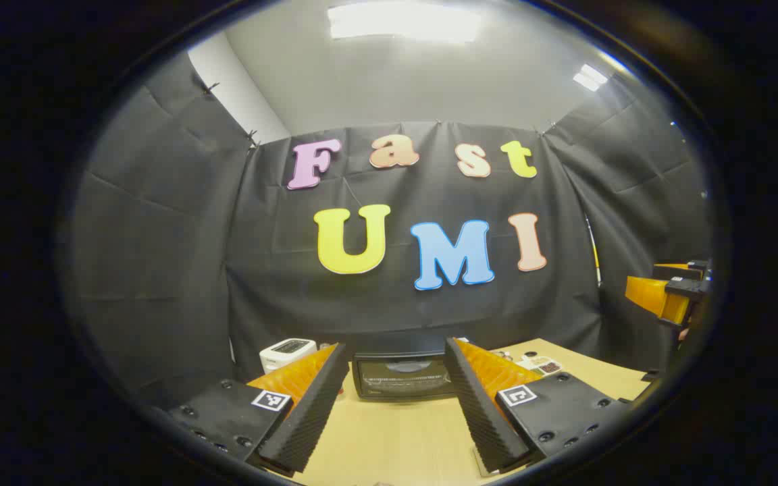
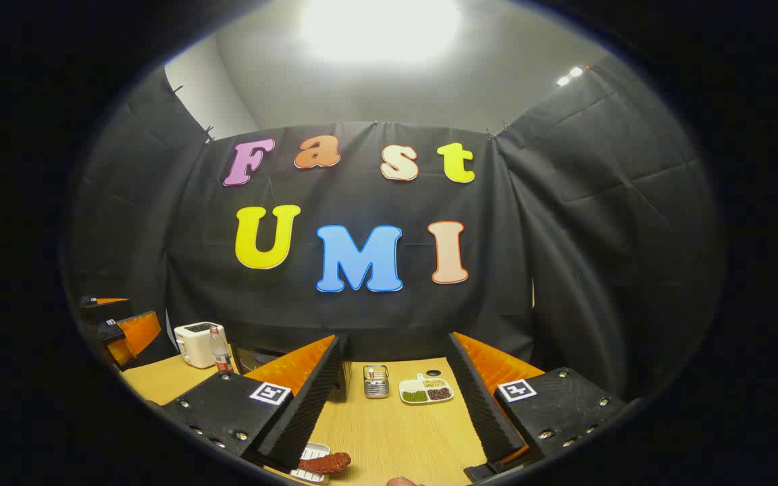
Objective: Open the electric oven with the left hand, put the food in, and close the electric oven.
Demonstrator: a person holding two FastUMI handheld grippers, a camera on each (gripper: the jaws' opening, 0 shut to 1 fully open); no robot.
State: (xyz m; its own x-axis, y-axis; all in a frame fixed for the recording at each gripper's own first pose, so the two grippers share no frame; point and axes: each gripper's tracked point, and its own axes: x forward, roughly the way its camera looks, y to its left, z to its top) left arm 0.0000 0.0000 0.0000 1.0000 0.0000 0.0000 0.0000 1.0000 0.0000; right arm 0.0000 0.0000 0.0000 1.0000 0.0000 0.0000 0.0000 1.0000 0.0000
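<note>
left gripper [image 1: 396,405]: fingers wide apart, empty
oven [image 1: 402,376]: tabletop's far edge, door closed
door: likely stiff, take its top edge
food [image 2: 325,463]: near edge

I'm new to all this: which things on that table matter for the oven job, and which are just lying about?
For the job:
electric oven, door shut
reddish food on a small tray
left gripper, open
right gripper, open

Lying about:
toaster
bottle
wire holder
sectioned dish

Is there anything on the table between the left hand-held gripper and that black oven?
No. In the left gripper view, bare wooden table lies between the left hand-held gripper and the closed oven.
</note>
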